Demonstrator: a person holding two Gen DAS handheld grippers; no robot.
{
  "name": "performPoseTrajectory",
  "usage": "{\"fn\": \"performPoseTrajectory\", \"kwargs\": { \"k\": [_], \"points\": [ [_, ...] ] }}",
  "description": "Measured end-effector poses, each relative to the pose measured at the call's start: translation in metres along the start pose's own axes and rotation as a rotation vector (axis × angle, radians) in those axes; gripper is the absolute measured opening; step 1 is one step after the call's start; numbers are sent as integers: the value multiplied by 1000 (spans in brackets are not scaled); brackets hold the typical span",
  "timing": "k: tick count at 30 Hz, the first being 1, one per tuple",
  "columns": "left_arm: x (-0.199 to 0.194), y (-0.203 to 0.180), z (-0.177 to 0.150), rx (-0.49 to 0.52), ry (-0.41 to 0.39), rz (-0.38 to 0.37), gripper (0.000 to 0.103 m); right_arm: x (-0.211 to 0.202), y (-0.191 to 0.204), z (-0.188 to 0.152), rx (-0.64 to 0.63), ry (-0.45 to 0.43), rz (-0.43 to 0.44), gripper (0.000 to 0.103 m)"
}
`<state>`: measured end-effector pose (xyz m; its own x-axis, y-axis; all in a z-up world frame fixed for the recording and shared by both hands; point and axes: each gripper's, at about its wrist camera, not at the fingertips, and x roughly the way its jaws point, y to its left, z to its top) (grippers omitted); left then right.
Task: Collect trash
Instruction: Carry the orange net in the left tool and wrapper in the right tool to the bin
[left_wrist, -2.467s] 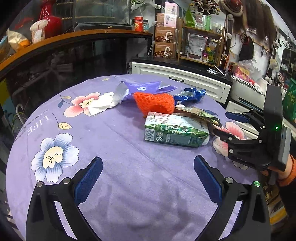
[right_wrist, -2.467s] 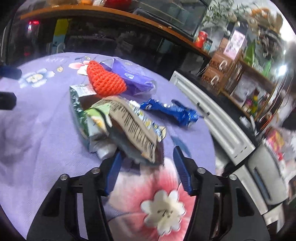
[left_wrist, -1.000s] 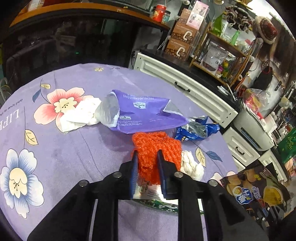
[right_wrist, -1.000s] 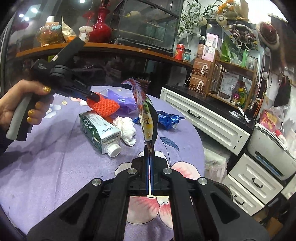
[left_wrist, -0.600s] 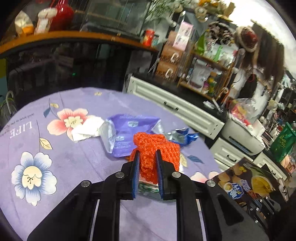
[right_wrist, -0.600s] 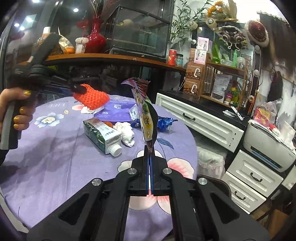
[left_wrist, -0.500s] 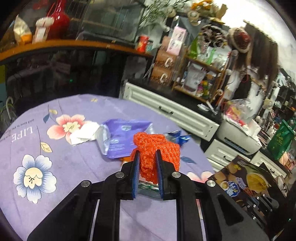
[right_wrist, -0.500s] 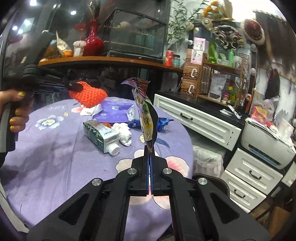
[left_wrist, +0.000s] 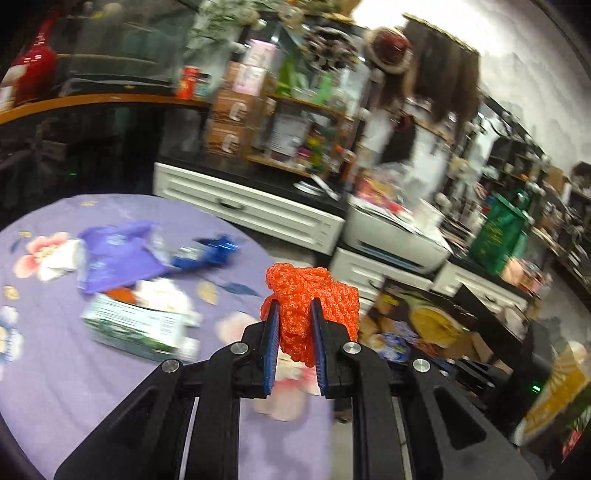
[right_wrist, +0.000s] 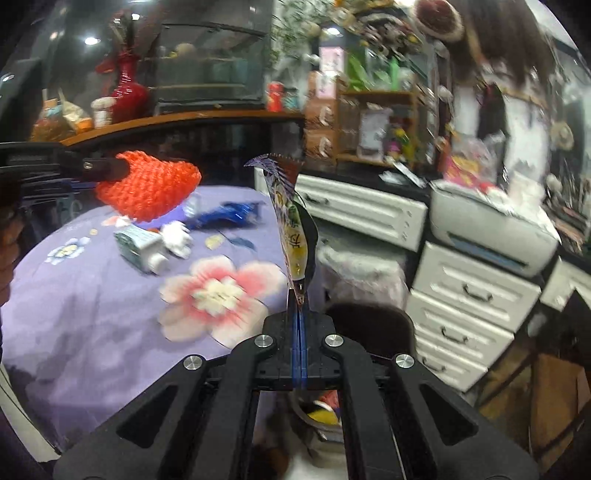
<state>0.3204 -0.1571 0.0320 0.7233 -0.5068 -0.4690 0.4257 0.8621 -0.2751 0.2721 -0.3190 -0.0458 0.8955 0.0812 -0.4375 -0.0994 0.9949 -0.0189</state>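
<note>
A: Left wrist view, report gripper status.

B: The left gripper (left_wrist: 293, 314) is clenched on an orange mesh net (left_wrist: 310, 295). Both blue pads (left_wrist: 271, 332) press its sides, and the net bulges above and to the right of the fingers. It is held in the air, clear of the purple floral tablecloth (left_wrist: 74, 387).

A: Remaining items on the table?

B: A green and white carton (left_wrist: 136, 328) lies on its side. Just behind it sit a white crumpled tissue (left_wrist: 162, 295), a purple bag (left_wrist: 114, 254) and a blue wrapper (left_wrist: 207, 251). All are blurred.

A: Right wrist view, report gripper status.

B: The right gripper (right_wrist: 297, 295) is fully closed on the lower end of a flat snack wrapper (right_wrist: 291, 221). The wrapper stands upright from the fingertips, its serrated top edge uppermost. It is held beyond the table edge, above a dark bin (right_wrist: 369, 321) on the floor beside white drawers (right_wrist: 472, 295).

A: Is the left gripper visible here?

B: Yes, at the left edge, carrying the orange mesh net above the tablecloth. The carton and tissue lie below it.
</note>
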Motion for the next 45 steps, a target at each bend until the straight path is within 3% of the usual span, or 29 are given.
{"fn": "performPoseTrajectory", "kwargs": {
  "k": [8, 14, 22, 36, 45],
  "points": [
    [50, -60, -22, 58, 84, -92, 17, 39, -62, -36, 138, 131, -71, 1],
    [75, -79, -42, 88, 146, -91, 17, 89, -87, -71, 194, 247, -98, 1],
    [108, -89, -61, 119, 223, -66, 17, 133, -109, -109, 253, 339, -143, 2],
    [179, -123, -108, 218, 383, -37, 17, 61, -147, -117, 336, 256, -214, 2],
    [217, -136, -124, 292, 420, 25, 17, 24, -162, -126, 361, 226, -254, 2]
  ]
}}
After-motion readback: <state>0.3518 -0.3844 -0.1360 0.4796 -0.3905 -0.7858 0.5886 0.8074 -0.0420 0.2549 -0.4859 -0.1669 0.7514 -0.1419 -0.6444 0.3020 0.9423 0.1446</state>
